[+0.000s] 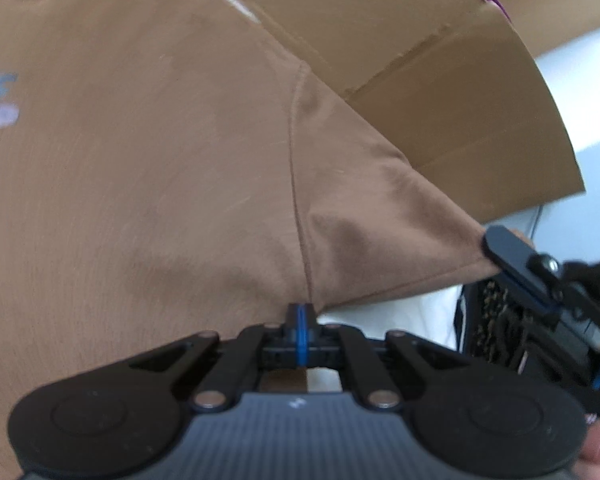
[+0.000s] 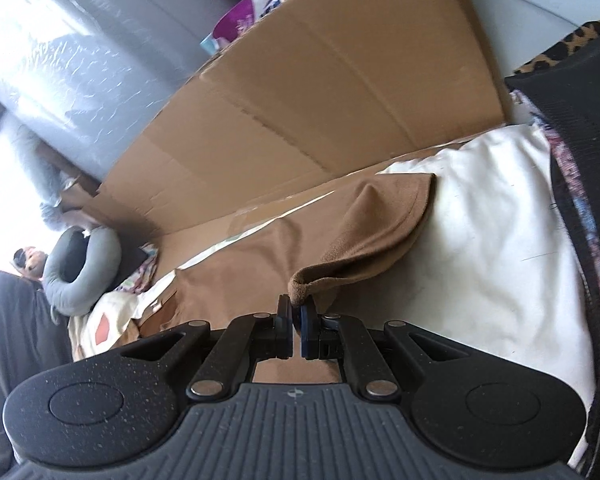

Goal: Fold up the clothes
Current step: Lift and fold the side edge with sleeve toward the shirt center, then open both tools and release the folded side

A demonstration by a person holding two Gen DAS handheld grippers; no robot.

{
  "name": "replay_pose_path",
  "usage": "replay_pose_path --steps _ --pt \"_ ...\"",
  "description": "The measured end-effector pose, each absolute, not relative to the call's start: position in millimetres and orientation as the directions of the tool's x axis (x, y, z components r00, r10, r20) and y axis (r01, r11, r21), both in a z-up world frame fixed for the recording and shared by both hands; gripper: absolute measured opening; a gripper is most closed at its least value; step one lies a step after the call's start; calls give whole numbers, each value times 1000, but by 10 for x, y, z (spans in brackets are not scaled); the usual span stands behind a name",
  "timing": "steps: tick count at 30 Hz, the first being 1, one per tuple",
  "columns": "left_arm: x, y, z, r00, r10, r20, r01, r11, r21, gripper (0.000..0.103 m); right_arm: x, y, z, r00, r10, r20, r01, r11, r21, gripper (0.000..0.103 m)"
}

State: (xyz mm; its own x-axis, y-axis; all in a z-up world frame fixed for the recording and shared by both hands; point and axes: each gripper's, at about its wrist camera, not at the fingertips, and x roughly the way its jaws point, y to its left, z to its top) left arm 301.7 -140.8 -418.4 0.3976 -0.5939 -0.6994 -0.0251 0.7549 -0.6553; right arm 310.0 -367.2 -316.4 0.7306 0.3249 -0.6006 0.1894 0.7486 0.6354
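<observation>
Flattened cardboard (image 2: 300,100) lies across the back of the bed, and one white sheet (image 2: 480,240) covers the rest, so that's the whole work surface. One brown t-shirt (image 1: 148,168) is spread over it, with a pale blue print near its left edge in the left wrist view. Two grippers are on it. The left gripper (image 1: 300,314) has its jaws clenched on the fabric right at the seam where the sleeve meets the body. The right gripper (image 2: 296,310) has its jaws pinched on the sleeve's hem, lifting that corner off the sheet. One grey neck pillow (image 2: 80,276) sits toward the far left end of the bed. Some leopard-print fabric (image 2: 572,44) peeks in at the right edge.
</observation>
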Motion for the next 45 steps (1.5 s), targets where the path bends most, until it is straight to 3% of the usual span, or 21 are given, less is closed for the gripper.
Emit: replay_pose_path --steps 20,27,31,40,45 --pt "2847 -1302 -4429 474 -628 -617 -260 570 -780 2 3131 -3197 -3252 608 498 -619 112 718 687 1" --pt "2775 -1315 -4346 468 -623 -627 -261 580 -772 1 3113 -3208 -3266 586 530 -612 104 700 706 9" --pt "2707 -1392 -4141 438 -604 -666 -192 660 -726 7 3020 -3341 -3222 620 530 -579 110 672 733 32" --pt "2717 -1490 -3602 444 -467 -765 7 856 -518 15 2835 -3676 -3290 667 438 -602 202 672 712 33" --pt "2658 -1370 -3347 459 -394 -796 157 918 -364 28 2785 -3722 -3409 661 390 -641 235 703 671 33"
